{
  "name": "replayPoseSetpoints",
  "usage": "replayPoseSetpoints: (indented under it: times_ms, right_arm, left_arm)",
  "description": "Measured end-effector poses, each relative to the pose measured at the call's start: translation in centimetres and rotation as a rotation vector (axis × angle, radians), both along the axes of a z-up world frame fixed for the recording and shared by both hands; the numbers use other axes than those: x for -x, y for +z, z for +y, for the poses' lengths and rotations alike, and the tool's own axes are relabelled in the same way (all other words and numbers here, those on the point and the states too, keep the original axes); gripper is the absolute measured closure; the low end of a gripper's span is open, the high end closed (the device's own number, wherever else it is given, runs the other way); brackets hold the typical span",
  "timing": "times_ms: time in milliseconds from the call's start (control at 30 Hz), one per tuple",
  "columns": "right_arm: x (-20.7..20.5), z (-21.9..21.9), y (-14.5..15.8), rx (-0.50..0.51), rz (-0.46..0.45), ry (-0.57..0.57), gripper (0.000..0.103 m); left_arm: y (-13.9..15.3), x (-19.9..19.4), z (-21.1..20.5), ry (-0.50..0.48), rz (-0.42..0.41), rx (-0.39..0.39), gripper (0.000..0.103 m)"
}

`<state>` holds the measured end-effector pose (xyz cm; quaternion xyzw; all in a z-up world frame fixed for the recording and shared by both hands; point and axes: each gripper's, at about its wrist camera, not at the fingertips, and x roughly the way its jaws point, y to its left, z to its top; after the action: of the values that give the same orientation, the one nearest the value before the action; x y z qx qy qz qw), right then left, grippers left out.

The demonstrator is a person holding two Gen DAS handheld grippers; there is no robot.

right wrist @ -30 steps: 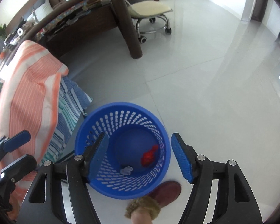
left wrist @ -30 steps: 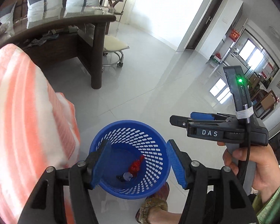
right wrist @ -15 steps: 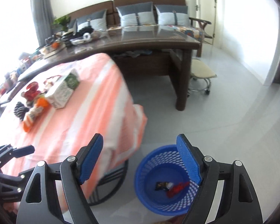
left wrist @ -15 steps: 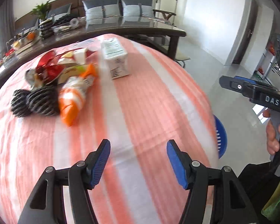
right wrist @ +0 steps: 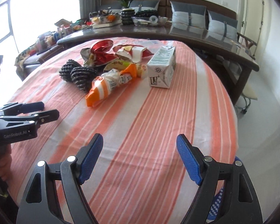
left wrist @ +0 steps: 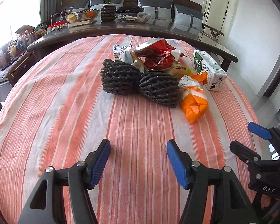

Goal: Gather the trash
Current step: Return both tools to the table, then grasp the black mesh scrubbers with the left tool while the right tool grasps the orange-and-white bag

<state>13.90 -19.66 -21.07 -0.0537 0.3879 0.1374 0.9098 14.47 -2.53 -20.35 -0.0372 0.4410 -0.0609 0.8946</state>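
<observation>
Both the left gripper (left wrist: 138,149) and the right gripper (right wrist: 140,145) hover released and empty over the near edge of the striped tablecloth (left wrist: 74,112). This looks like the reach step. Beyond them, mid-cloth, lies the trash: orange wrapper (right wrist: 102,87), black foam nets (left wrist: 140,82), milk carton (right wrist: 162,69), red foil bag (left wrist: 158,54). The next move calls for closing on the nearest piece, likely the wrapper.

Two black foam nets (left wrist: 140,82), one milk carton (left wrist: 209,70), one orange wrapper (left wrist: 194,100).

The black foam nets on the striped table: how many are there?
2. One black foam net lies on the left of the trash pile; the other black foam net touches it, beside the orange wrapper. More could be hidden under the pile.
</observation>
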Motion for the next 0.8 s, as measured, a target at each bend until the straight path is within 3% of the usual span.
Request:
replayPoseSetpoints:
  times_ms: [200,333,467,633,800]
  right_arm:
    - [-0.2,1.0,-1.0,0.02,0.02,0.003,0.021]
    - [-0.2,1.2,-1.2,0.022,0.022,0.009,0.019]
    - [-0.2,1.3,-1.1,0.013,0.025,0.019,0.018]
    - [-0.4,1.4,-0.9,-0.001,0.032,0.025,0.018]
    - [-0.5,1.2,-0.8,-0.01,0.046,0.023,0.018]
  left_arm:
    - [2.6,-3.1,-1.6,0.048,-0.057,0.039,0.039]
    - [3.3,-5.5,-3.7,0.082,-0.057,-0.002,0.039]
    - [1.7,-7.4,-5.1,0.126,-0.018,-0.073,0.039]
    - [0.7,-6.8,-2.0,0.181,0.001,-0.041,0.039]
    - [0.3,-4.6,3.2,0.218,0.013,-0.09,0.039]
